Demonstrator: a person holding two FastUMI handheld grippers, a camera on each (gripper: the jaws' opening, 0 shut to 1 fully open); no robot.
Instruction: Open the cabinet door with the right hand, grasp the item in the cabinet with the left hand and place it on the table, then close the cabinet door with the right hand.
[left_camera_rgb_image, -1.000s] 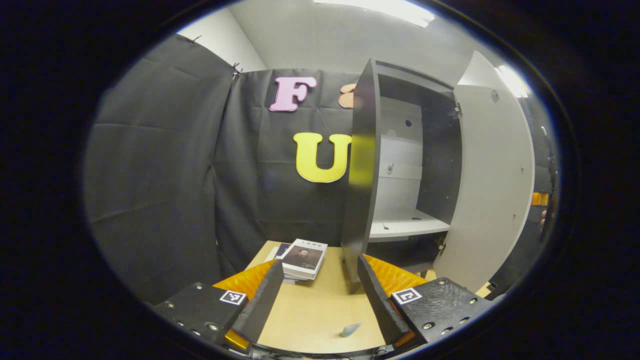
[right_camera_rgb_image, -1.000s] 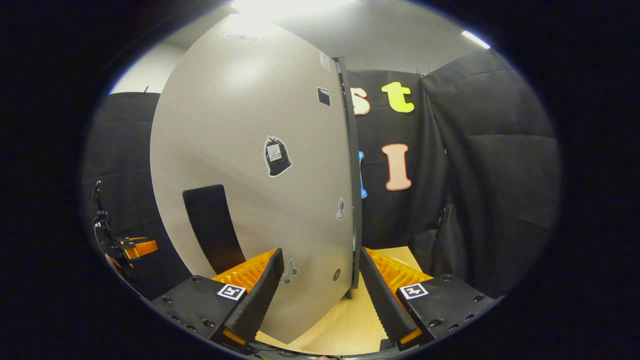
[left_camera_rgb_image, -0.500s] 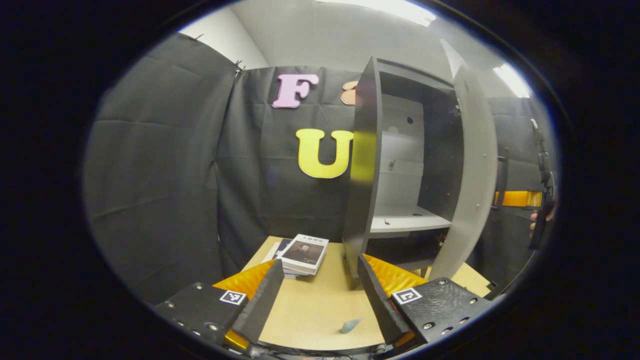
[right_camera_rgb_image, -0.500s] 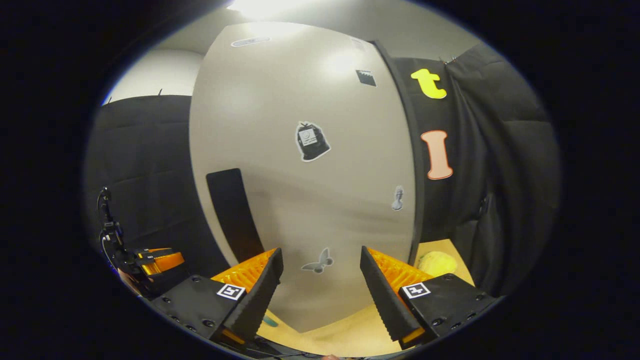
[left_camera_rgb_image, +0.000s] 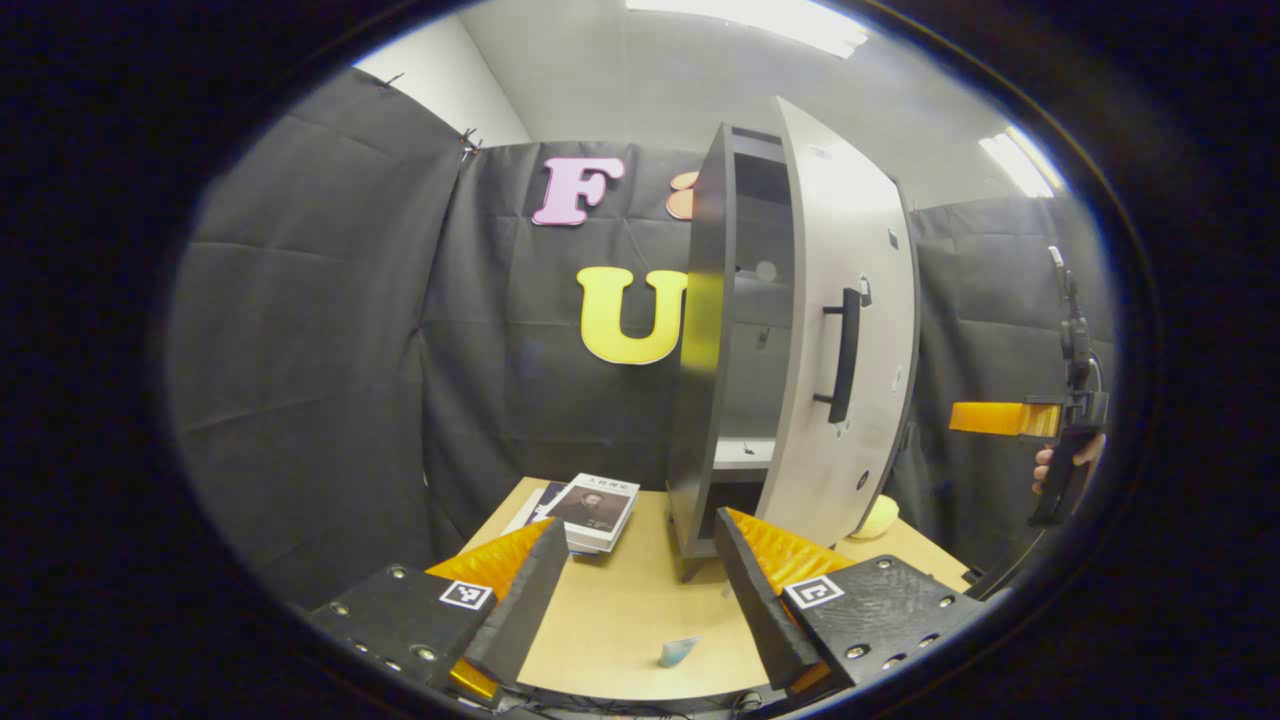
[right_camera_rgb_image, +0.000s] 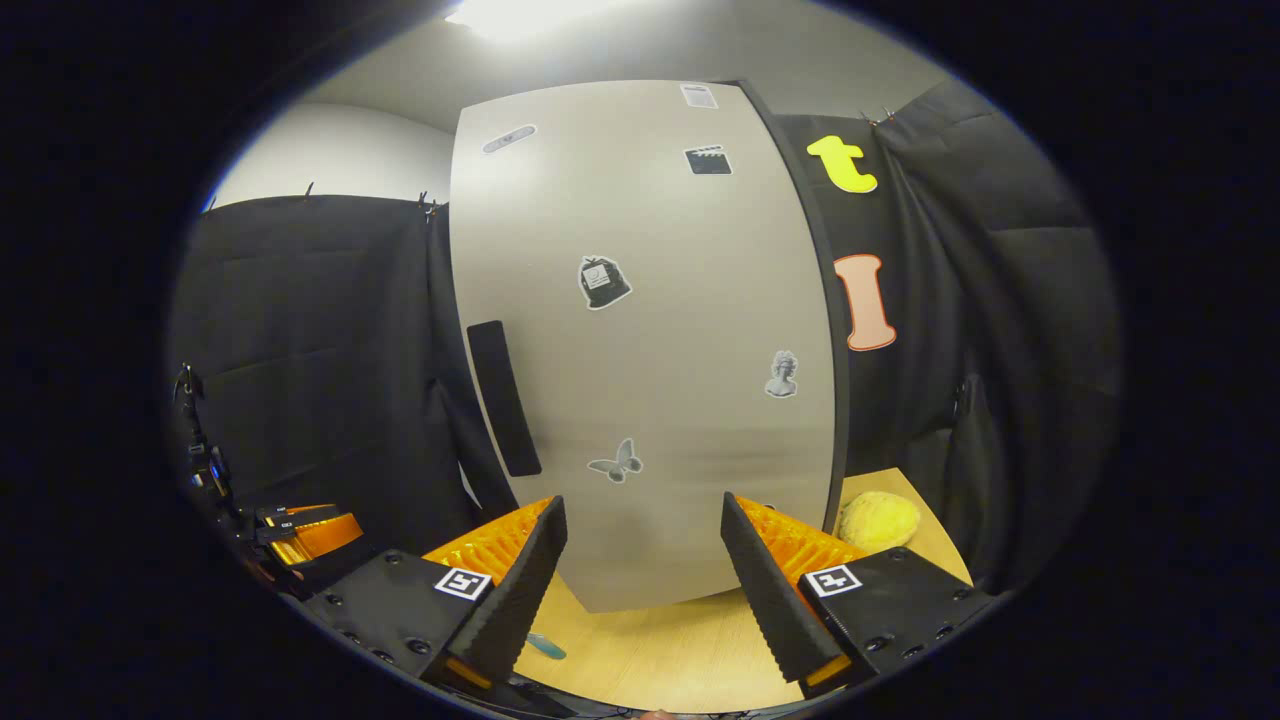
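Left gripper view: left tongs (left_camera_rgb_image: 633, 590) gape open over bare counter (left_camera_rgb_image: 620, 620), nothing between them. Books (left_camera_rgb_image: 592, 510) lie just ahead of the left finger. Cabinet (left_camera_rgb_image: 715, 330) stands ahead on the right, door (left_camera_rgb_image: 850, 330) nearly shut, a narrow gap left. Right tongs (left_camera_rgb_image: 985, 417) hang well off right of it.

Right gripper view: right tongs (right_camera_rgb_image: 640, 590) open, empty, door dead ahead, not touching. Sticker text unreadable. Yellow lump (right_camera_rgb_image: 880, 520) beyond the right finger.

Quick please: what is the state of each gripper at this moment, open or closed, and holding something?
Left gripper: open, jaws apart, holding nothing.
Right gripper: open, holding nothing, facing the cabinet door.
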